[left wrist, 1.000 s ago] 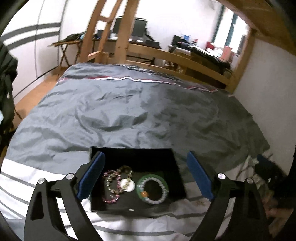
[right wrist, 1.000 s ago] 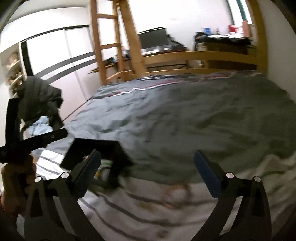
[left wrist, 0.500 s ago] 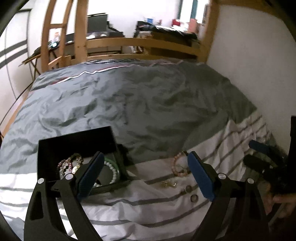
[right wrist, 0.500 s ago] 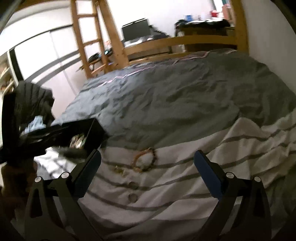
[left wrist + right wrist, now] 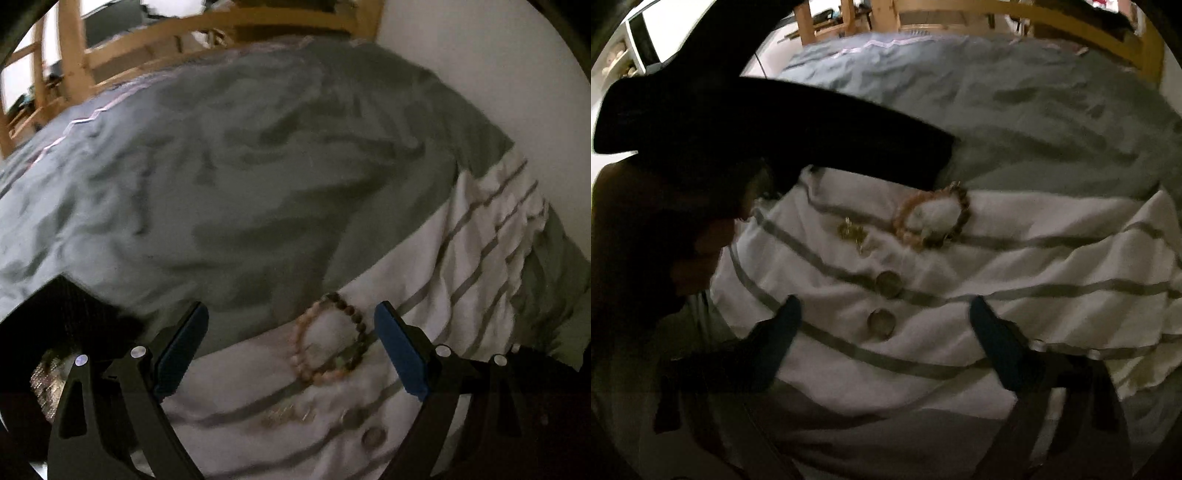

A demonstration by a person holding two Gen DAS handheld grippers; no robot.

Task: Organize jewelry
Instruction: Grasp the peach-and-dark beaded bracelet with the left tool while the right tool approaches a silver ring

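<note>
The left claw (image 5: 291, 343) hangs with its blue pads spread wide over the bed, grasping nothing; a beaded bracelet (image 5: 328, 338) lies on the cover in the gap between them, touched by neither pad. The right claw (image 5: 886, 332) is also unclenched and holds nothing, though its jaws have just been closing in; a ring (image 5: 881, 324) lies on the cover between its fingers, with a second ring (image 5: 888, 283) just beyond it.

Both rings rest on the white, grey-striped part of the bed cover (image 5: 1034, 258). Farther along sits a small gold-coloured piece (image 5: 853, 232) (too blurred to say what kind), and beside it the bracelet, right where the white stripes meet the grey.

At the left edge of the left wrist view a black box (image 5: 62, 314) stands on the bed, with what looks like more beaded jewelry (image 5: 46, 376) inside it. In the right wrist view the other claw's dark body and the hand (image 5: 665, 229) holding it fill the left side.

Beyond stretches the rumpled grey duvet (image 5: 258, 166), with a thin pale stripe near its far end. Behind it runs a wooden bed rail (image 5: 207, 33) with wooden ladder posts (image 5: 72, 48), and a plain white wall (image 5: 480, 66) borders the bed on the right.
</note>
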